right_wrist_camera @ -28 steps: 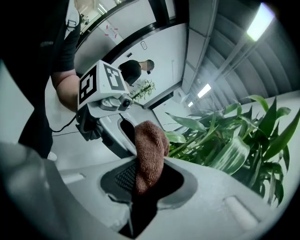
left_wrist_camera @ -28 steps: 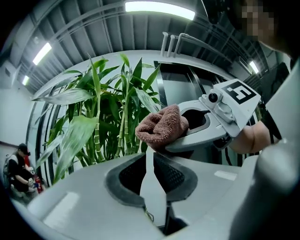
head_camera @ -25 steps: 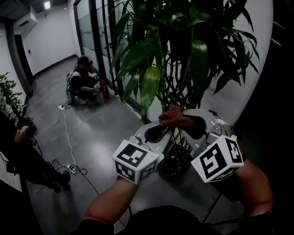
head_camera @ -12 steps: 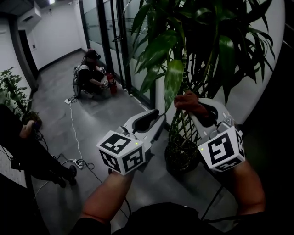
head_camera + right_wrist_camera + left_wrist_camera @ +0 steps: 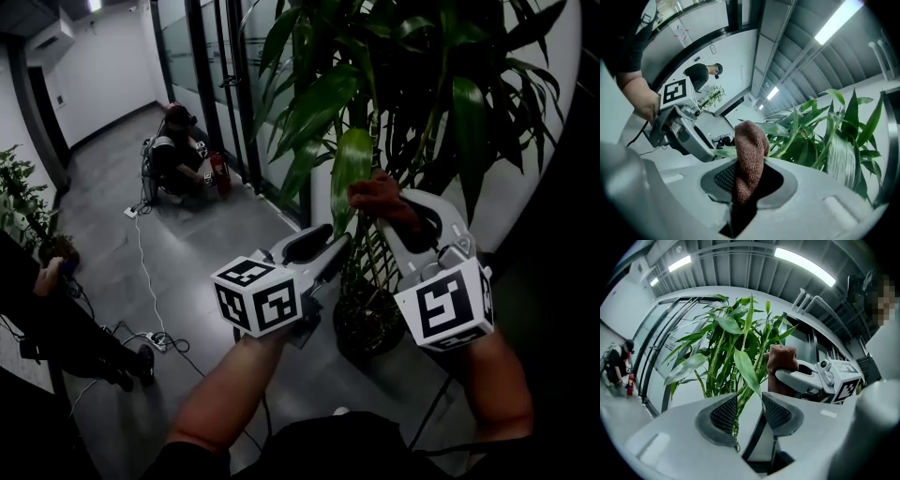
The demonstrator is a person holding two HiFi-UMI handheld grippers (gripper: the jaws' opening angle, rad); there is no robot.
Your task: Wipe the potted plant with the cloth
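Cloth (image 5: pixel 750 145) pinched in right gripper (image 5: pixel 747 180) (beside leaf (image 5: pixel 349 178)).

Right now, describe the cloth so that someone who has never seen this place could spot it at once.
Find the tall potted plant by the white wall. At its long green leaves, the right gripper is shut on the cloth. It is a small reddish-brown knitted wad, the only brown, fuzzy thing among glossy greenery and grey jaws.

No text can be read; the left cube (image 5: pixel 258 298) and right cube (image 5: pixel 445 307) bear only square patterns.
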